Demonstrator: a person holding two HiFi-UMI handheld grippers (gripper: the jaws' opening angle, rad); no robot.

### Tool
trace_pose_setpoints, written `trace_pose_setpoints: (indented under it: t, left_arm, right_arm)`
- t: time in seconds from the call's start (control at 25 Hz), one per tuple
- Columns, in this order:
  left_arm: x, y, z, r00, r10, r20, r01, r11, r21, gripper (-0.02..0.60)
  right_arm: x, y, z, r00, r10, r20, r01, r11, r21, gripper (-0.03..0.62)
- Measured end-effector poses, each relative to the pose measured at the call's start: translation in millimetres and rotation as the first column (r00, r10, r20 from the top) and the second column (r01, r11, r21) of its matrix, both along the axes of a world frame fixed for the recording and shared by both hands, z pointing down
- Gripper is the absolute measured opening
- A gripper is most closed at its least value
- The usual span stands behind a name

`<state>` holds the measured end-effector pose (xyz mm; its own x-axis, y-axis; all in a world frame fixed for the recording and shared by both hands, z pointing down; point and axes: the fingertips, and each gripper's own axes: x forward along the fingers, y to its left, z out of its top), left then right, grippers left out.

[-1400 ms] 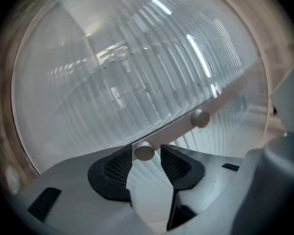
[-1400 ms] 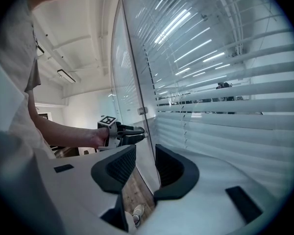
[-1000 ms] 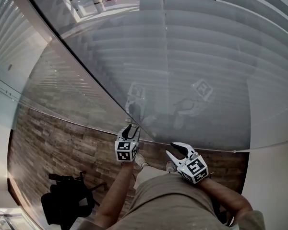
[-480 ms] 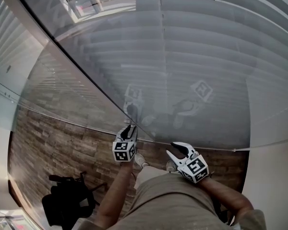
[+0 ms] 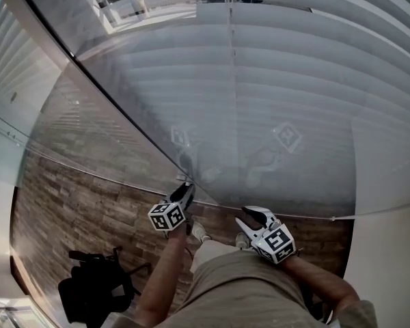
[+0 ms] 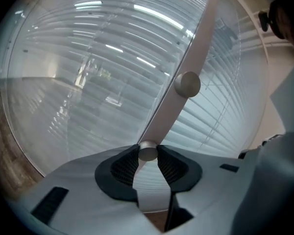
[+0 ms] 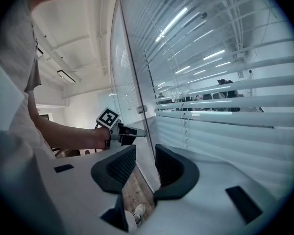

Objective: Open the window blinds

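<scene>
Left gripper (image 5: 185, 188) pinched on the tilt knob (image 6: 148, 151), blinds (image 5: 294, 80) behind the glass (image 5: 328, 176) ahead.
Its jaws have just been closing on that small round knob; I judge the smooth metal could slip from the pads (image 6: 125, 165) if I twist hard. My left forearm (image 5: 165, 265) reaches up, wrist canted sideways. Right gripper (image 5: 250, 214) hovers beside, jaws apart, empty.

Head view steeply down onto glass (image 5: 260, 162), gripper views close against it; all share blinds (image 5: 314, 39)

A glass partition (image 5: 102, 125) stands on brown wood-plank floor (image 5: 75, 203)
</scene>
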<state>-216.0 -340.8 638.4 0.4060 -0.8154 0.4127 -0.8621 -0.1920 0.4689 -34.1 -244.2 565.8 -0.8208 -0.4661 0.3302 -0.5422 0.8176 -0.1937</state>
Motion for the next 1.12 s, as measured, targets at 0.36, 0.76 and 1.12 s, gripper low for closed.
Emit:
trace_pose_setpoints:
  t: [0.36,0.76,1.12]
  left_arm:
    - [0,-3,0,0.934,-0.020,-0.357,0.002,0.999,-0.050,0.135]
    - [-2,0,21,0.683,-0.075,-0.727,-0.031,0.991,-0.131,0.136]
    - [-1,-1,16,0.502,-0.125,-0.856,-0.014,0.988,-0.153,0.137]
  right_arm:
    - [0,-5,-2,1.000,-0.004,0.005,0.004,1.000,0.004,0.130]
    - [-7,-2,21,1.000,-0.003,0.012,0.003,1.000,0.004,0.130]
    - [-4,1,16,1.000,-0.006,0.005,0.006,1.000,0.011,0.130]
